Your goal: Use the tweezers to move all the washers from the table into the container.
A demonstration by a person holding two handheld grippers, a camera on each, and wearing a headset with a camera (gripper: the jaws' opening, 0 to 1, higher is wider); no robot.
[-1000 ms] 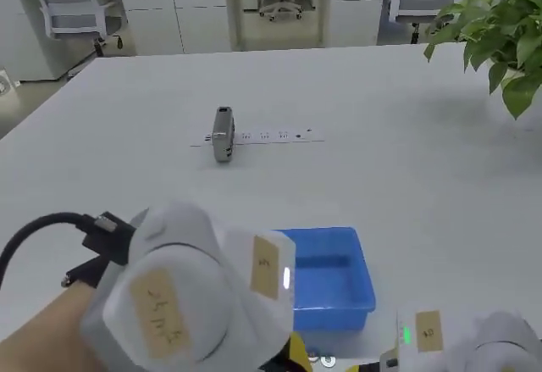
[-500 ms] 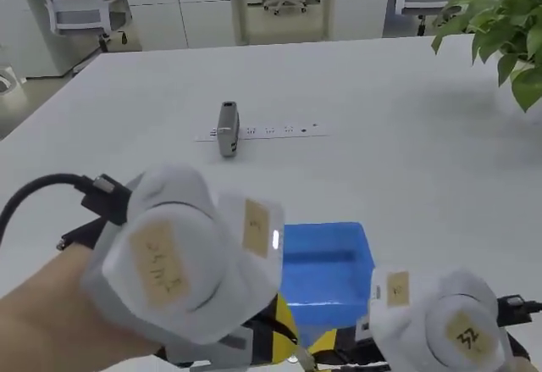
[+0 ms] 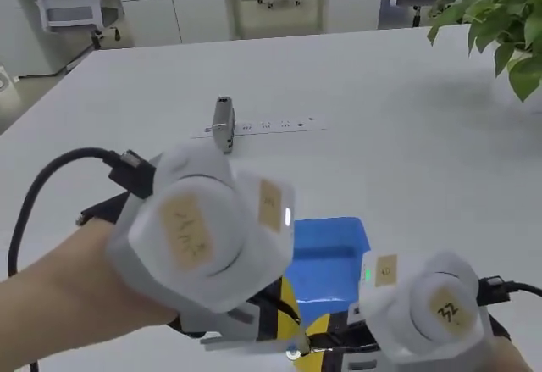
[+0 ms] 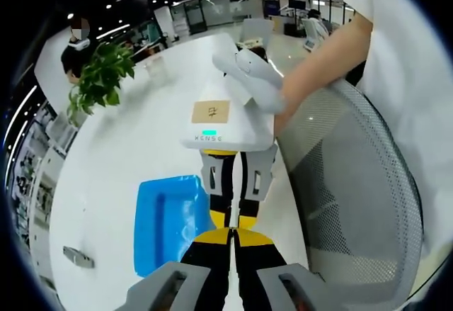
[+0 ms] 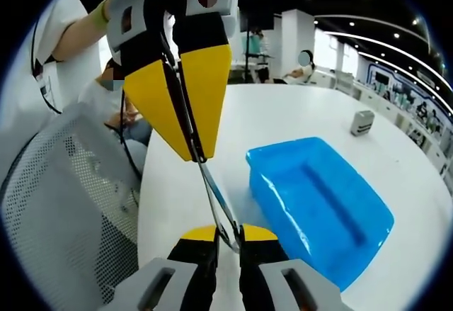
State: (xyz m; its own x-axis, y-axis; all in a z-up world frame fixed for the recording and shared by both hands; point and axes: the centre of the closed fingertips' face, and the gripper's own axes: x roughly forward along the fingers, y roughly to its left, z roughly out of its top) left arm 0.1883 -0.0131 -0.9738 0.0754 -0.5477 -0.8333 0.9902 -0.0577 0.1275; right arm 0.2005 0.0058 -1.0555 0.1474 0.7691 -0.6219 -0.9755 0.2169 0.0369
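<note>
Got one thin shiny metal tweezers pinched at both ends by two grippers, left gripper and right gripper each clamped on it with yellow wedge jaws, tweezer ends buried in jaws, just beside one glossy blue rectangular plastic container on smooth white counter.

head: above, looking down — close | gripper views: face each other, near | shared: blue container
</note>
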